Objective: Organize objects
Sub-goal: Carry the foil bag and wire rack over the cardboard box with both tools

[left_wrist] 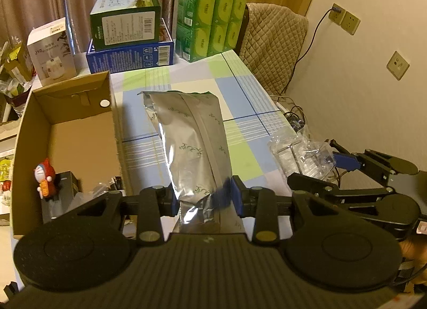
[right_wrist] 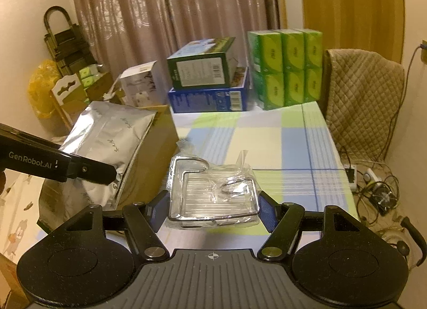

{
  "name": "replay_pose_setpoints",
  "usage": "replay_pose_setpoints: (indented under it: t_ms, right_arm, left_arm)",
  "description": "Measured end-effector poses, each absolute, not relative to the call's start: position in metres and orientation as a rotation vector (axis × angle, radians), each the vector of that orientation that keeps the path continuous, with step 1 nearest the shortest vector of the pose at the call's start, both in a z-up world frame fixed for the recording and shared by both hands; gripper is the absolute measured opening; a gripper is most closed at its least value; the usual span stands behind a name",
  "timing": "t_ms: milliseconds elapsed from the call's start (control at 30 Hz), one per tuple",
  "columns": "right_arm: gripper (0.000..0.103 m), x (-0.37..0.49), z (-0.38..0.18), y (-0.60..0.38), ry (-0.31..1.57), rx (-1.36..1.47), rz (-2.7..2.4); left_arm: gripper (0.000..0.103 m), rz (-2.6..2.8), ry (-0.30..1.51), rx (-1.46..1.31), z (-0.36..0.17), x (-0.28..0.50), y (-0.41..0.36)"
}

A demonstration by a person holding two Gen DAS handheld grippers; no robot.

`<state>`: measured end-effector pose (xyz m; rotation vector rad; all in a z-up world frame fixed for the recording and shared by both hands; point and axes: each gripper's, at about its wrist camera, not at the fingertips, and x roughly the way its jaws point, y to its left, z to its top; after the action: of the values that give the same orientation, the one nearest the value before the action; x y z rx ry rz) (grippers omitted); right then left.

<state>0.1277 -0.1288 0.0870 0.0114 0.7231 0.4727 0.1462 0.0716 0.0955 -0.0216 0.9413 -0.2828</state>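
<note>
- The left gripper [left_wrist: 205,199] is clamped on the lower end of a silver foil pouch [left_wrist: 192,138] — its blue pads [left_wrist: 238,196] press in from both sides and the foil crumples between them.
- The silver foil pouch stands up and away from the jaws, raised off the checked tablecloth [left_wrist: 240,90], just beside the right wall of an open cardboard box [left_wrist: 80,132].
- The cardboard box sits along the left edge of the tabletop; inside it, near the front, are a small red-and-blue figurine [left_wrist: 46,176] and a dark object that I cannot make out.
- The right gripper [right_wrist: 212,208] is closed on a clear plastic packet [right_wrist: 213,191] holding a wire rack; its jaws stand fairly wide, one blue pad at each side of the packet.
- From the right wrist view the clear plastic packet is held above the front part of the tabletop, near the cardboard box's side.
- In that same view the left gripper's black arm comes in from the left with the pouch at its tip, over the box's near corner.
- At the far edge of the tabletop a green-topped carton [left_wrist: 125,19] rests on a flat blue box [left_wrist: 130,58]; a block of green tissue packs [left_wrist: 210,20] stands at the far right corner.
- A white box [left_wrist: 50,52] stands at the far left corner, behind the cardboard box.
- A chair with a quilted cover [left_wrist: 275,42] stands past the right edge — cables and a small fan lie on the floor below it.
</note>
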Motion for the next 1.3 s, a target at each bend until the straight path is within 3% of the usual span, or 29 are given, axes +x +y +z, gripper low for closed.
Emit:
replay_pose_setpoints:
  t_ms: [1300]
  right_arm:
    - [0.066, 0.176, 0.092, 0.041, 0.733, -0.047, 0.701]
  left_arm:
    - [0.032, -0.072, 0.961, -0.032, 0.126, 0.167, 0.262]
